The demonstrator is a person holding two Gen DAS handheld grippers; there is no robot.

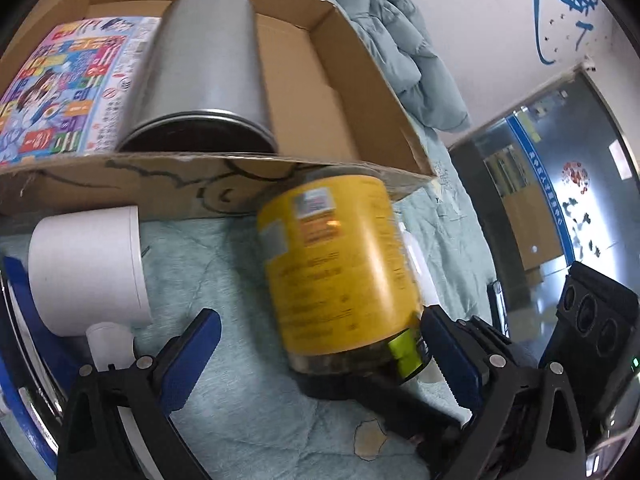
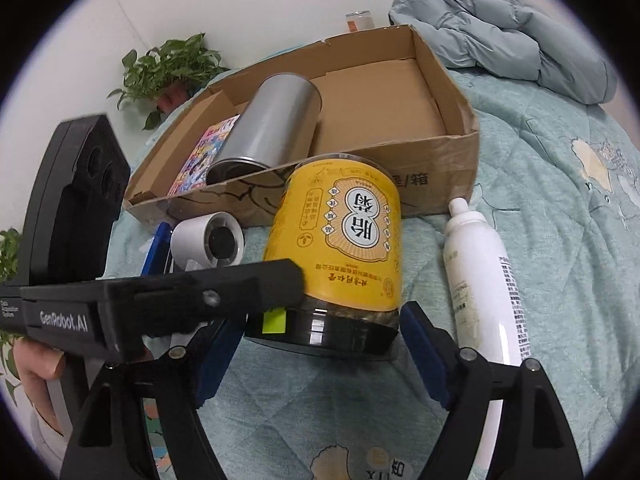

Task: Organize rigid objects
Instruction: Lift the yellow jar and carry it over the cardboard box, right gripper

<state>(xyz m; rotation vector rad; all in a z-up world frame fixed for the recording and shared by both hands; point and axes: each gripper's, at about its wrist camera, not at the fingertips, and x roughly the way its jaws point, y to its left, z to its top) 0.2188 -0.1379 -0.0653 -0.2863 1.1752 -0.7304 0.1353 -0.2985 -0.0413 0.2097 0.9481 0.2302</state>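
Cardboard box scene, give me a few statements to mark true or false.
1. The silver can lies inside the cardboard box. True.
2. The yellow jar is inside the box. False: it stands in front of it, on the quilt.
3. The white spray bottle lies on the quilt. True.
4. The right gripper is clamped on the spray bottle. False: its jaws are open around the jar's dark lid end.

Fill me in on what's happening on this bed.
A person with two handheld grippers is sorting items into a cardboard box. A silver tin and a colourful book are already inside. The open right gripper straddles the yellow jar, not pressing it. The left gripper is open too.
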